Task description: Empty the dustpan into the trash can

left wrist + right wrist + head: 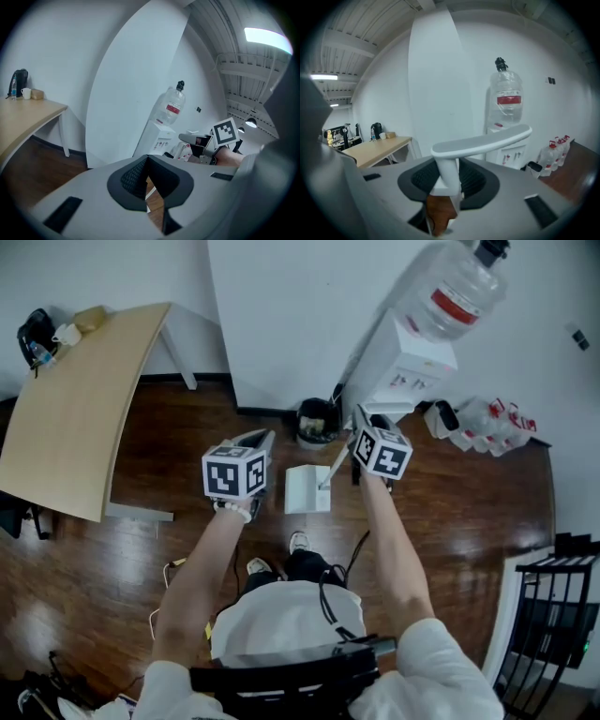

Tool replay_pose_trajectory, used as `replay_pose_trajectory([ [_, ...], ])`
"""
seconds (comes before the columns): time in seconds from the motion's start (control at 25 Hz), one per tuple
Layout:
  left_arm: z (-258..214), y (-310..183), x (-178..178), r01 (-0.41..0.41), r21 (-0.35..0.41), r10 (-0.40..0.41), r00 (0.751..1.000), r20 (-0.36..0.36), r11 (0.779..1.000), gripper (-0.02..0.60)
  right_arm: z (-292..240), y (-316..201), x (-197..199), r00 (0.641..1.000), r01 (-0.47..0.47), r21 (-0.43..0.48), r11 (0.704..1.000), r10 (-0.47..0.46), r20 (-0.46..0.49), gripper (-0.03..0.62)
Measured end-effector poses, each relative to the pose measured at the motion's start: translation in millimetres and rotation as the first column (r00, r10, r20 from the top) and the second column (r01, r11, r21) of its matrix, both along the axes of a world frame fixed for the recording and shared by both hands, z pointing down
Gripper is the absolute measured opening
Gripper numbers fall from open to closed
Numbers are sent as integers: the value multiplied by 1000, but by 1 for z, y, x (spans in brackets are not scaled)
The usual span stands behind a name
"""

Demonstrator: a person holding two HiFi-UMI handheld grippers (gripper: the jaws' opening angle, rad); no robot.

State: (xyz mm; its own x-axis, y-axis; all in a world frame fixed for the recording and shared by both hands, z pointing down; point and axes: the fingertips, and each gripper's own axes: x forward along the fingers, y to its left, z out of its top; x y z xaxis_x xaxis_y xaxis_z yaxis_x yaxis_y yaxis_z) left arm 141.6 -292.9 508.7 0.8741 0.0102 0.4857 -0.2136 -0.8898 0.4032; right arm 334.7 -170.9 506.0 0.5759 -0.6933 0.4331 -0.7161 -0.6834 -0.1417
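Note:
A white dustpan (307, 489) hangs low over the wooden floor in front of the person's feet. Its long handle (336, 463) rises to my right gripper (354, 432), which is shut on it. In the right gripper view the white handle (449, 174) stands between the dark pads, with its grey grip (483, 139) lying across above them. The black trash can (319, 421) stands just beyond the dustpan, against the white wall. My left gripper (262, 439) hovers left of the dustpan; its jaws (147, 161) meet at the tips with nothing between them.
A water dispenser (403, 367) with a large bottle stands right of the trash can, with several spare bottles (487, 423) beyond it. A wooden table (75, 409) fills the left side. A black rack (562, 615) stands at the lower right.

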Motion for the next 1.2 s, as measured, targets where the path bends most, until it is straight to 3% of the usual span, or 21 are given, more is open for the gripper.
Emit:
replay_pose_trajectory([
  [0.24, 32, 10, 7, 1, -28, 0, 999, 47, 1000, -5, 93, 23, 21, 998, -25, 8, 1000, 25, 62, 141],
  [0.56, 67, 10, 4, 35, -73, -27, 993, 114, 997, -5, 187, 15, 21, 982, 109, -20, 994, -105, 156, 141],
  [0.84, 80, 7, 5, 47, -78, -34, 987, 157, 996, -5, 193, -5, 30, 957, 255, -37, 966, -247, 150, 141],
  [1.04, 87, 11, 14, 46, -81, -32, 985, 171, 996, -5, 203, -1, 38, 954, 255, -52, 965, -243, 173, 143],
  [1.2, 91, 21, 24, 32, -95, -15, 986, 168, 995, -5, 210, 18, 50, 965, 178, -44, 983, -166, 202, 164],
])
